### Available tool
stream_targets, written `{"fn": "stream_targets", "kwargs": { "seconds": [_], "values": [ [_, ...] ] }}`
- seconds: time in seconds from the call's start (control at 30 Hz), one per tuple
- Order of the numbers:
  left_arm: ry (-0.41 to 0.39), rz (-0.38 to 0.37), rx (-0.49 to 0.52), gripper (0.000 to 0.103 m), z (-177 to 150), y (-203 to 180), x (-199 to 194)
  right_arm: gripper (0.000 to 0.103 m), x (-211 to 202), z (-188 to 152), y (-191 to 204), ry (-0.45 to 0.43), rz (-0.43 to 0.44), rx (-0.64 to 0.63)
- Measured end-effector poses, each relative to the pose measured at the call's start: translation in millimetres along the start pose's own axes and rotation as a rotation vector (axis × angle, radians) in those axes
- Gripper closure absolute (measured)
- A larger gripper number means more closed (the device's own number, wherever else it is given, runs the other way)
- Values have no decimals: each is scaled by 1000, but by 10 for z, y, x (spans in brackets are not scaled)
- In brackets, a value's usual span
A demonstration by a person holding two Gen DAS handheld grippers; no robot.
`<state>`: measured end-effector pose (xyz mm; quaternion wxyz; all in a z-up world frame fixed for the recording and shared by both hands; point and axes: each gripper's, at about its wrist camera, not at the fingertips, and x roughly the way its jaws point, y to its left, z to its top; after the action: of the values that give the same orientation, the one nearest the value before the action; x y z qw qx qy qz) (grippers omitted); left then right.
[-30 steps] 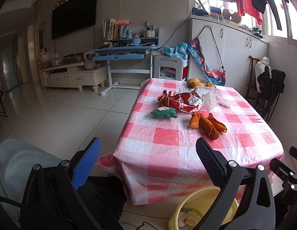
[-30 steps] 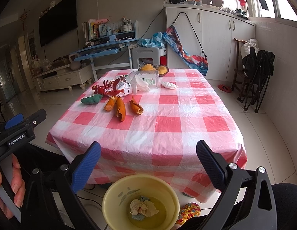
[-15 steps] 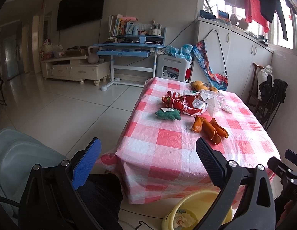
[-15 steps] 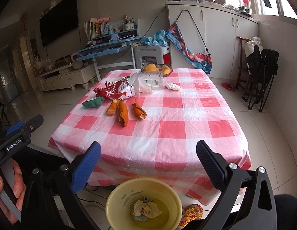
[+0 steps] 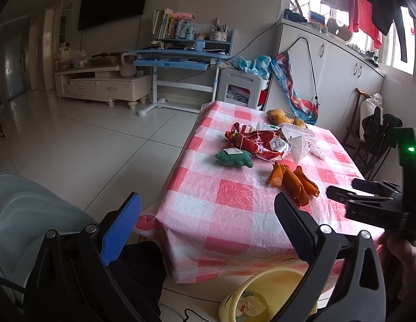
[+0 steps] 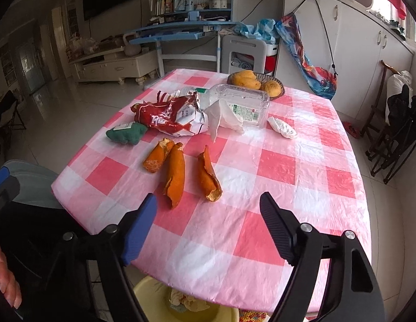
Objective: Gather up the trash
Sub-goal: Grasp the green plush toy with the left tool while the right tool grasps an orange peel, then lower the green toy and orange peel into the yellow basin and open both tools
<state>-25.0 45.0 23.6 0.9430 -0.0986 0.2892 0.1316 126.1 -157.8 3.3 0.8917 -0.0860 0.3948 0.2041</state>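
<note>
Right gripper (image 6: 208, 209) has advanced over the table (image 6: 275, 214) toward the orange peels (image 6: 175, 177); jaws closing, nothing between them yet. Left gripper (image 5: 208, 214) hangs back, open, empty. Yellow bin (image 5: 264, 292) waits below the edge for drops.

A glossy plastic tablecloth (image 6: 275, 166) (crinkled), shiny foil snack bag (image 6: 170, 118), clear plastic bottle (image 6: 243, 102).
</note>
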Motion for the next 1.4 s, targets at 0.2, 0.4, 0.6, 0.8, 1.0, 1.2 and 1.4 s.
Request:
{"fn": "stream_targets", "kwargs": {
  "seconds": [0.2,0.4,0.6,0.8,1.0,1.2,1.4],
  "values": [
    [30,-12,18,7,167,-32,195,46,424,188,-14,88,-31,-51],
    [65,-21,45,7,456,-135,589,53,644,191,-140,125,-2,-11],
    [144,17,204,7,669,-420,1289,57,732,196,-97,139,21,-17],
    [263,34,229,7,721,-497,1914,82,737,231,-119,137,41,-2],
    [346,-56,205,58,604,-528,2091,85,723,247,-177,132,99,56],
    [325,-132,153,73,593,-478,1791,86,588,203,-178,105,141,101],
    [247,-212,141,73,554,-467,1350,86,267,144,-159,60,172,115]
  ]
}}
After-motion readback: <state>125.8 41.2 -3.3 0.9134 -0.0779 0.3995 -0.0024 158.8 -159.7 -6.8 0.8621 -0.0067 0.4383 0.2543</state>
